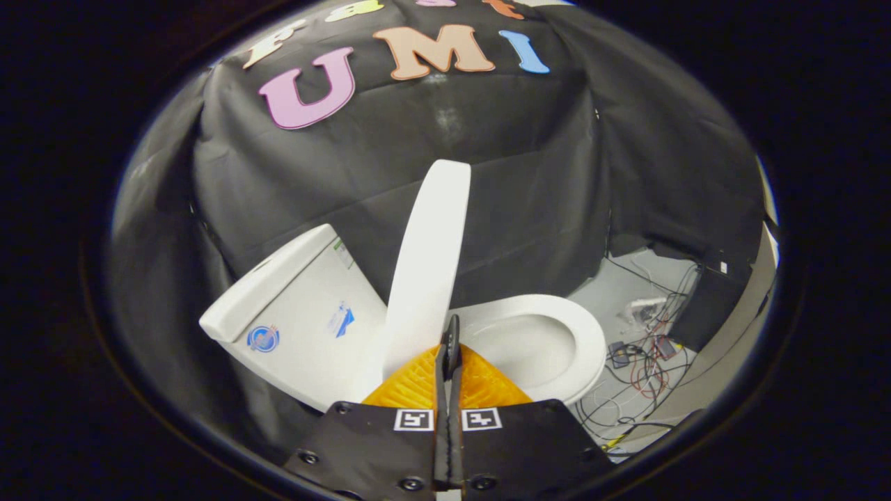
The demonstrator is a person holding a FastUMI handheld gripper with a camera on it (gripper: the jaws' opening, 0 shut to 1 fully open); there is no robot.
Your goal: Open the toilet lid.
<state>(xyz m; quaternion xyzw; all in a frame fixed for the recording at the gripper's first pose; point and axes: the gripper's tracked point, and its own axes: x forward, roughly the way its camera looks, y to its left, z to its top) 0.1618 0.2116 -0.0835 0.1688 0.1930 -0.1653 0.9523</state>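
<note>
On the left stands the tank (pixel 306 313) of the toilet, a white box with a white cover on top. It leans in the view, and its side carries a round blue sticker (pixel 264 339), a smaller blue and white sticker (pixel 342 321) further right, and a small label near the upper corner; none of them is legible.

Just right of the tank, the lid (pixel 428 268) is raised. It stands nearly upright, seen almost edge-on, a long white oval that rises from the hinge end beside the tank and tops out against the black cloth wall (pixel 529 181). Its lower end drops behind the fingers.

The gripper (pixel 451 348) sits in the middle foreground. Its two fingers are pressed together with no gap between the tips, and nothing is held between them. The tips lie just in front of the lower part of the lid and beside the edge of the seat; whether they touch the lid I cannot tell.

Right of the lid, the seat (pixel 581 330) lies flat on the bowl (pixel 525 348), a white ring with the open bowl showing inside it, beyond the fingers and to their right.

Further right, on the pale floor (pixel 619 278) near the foot of the cloth wall, lies a tangle of cables (pixel 644 369), red, black and white, with some small dark boxes among them.
</note>
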